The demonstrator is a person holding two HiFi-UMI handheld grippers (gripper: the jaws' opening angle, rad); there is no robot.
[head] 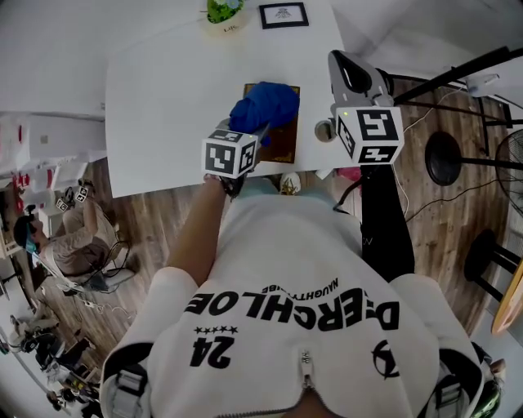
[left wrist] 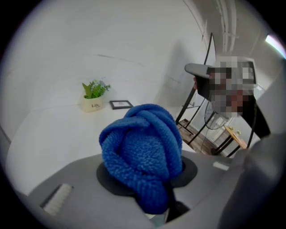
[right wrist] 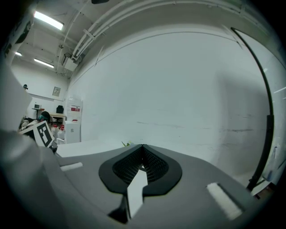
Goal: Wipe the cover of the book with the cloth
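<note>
The left tongs [head: 255, 133] pinch a bunched blue fleecy cloth [head: 263, 104] over the far end of a dark brown flat book [head: 283, 144], which lies near the white counter's [head: 172, 98] front edge; the right tongs [right wrist: 142, 163], pressed together and empty, hang to the book's right

Cloth [head: 263, 104] over book [head: 283, 145] on table [head: 163, 98].

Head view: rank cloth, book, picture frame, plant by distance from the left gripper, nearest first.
1. Blue cloth, clamped in the left gripper.
2. Book, beneath the cloth, near table edge.
3. Picture frame and potted plant, far edge; too close to call.
</note>
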